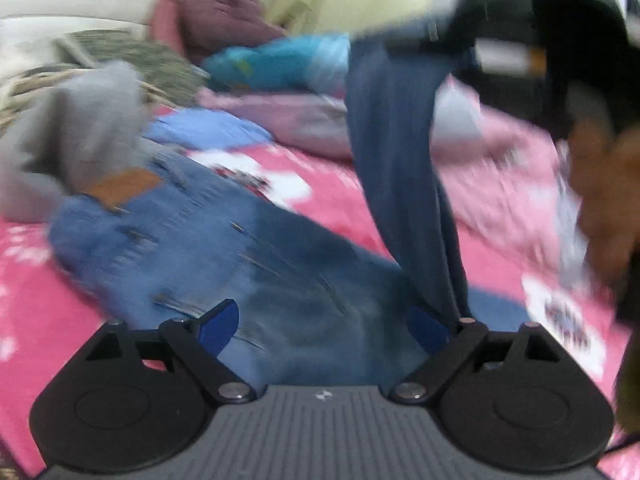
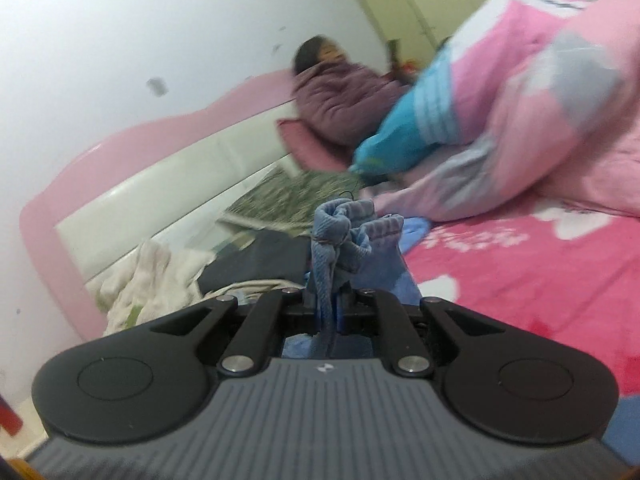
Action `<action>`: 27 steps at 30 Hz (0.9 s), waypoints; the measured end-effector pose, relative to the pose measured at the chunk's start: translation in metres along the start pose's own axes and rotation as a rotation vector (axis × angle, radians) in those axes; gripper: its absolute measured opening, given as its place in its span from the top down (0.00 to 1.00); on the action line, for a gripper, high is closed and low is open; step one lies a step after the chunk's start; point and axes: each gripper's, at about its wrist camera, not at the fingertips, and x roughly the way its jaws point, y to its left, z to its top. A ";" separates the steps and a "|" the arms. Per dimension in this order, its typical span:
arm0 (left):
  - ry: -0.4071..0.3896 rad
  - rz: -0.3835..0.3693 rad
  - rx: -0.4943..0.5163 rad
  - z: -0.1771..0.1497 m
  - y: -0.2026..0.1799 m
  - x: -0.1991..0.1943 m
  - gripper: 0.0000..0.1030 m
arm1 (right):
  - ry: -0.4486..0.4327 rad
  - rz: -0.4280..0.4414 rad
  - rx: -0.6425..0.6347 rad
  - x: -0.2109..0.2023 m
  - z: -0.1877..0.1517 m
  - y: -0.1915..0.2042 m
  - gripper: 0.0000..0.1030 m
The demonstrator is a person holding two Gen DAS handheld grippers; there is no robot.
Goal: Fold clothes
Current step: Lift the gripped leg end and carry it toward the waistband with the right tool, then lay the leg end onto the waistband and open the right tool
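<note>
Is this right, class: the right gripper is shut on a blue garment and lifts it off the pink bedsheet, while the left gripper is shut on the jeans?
One detail is wrong. The left gripper is open, its jaws standing wide apart over the jeans, as the left wrist view shows. The rest stands: the right gripper is shut on the blue garment above the pink bedsheet.

Jeans (image 1: 168, 236) showing faded, rough denim; bedsheet (image 1: 340, 200) looking soft printed cloth; hand-held gripper (image 2: 326, 312) wearing matt black plastic.

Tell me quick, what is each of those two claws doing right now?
Left gripper: open, holding nothing, above the jeans.
Right gripper: closed on the blue garment's bunched edge.
</note>
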 end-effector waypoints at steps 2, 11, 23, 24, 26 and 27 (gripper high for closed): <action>-0.051 0.046 -0.068 0.006 0.017 -0.010 0.10 | 0.027 0.012 -0.058 0.017 -0.008 0.017 0.96; -0.131 0.177 -0.256 0.017 0.073 -0.030 0.10 | 0.194 0.042 -0.230 0.087 -0.058 0.069 0.95; -0.126 0.235 -0.303 0.015 0.089 -0.031 0.10 | 0.343 0.106 -0.340 0.131 -0.091 0.087 0.75; -0.124 0.235 -0.302 0.015 0.089 -0.030 0.10 | 0.339 0.134 -0.289 0.131 -0.088 0.083 0.72; -0.118 0.232 -0.298 0.014 0.086 -0.028 0.10 | 0.321 0.198 -0.150 0.128 -0.080 0.070 0.59; -0.115 0.231 -0.296 0.014 0.085 -0.027 0.10 | 0.305 0.235 -0.059 0.125 -0.076 0.060 0.55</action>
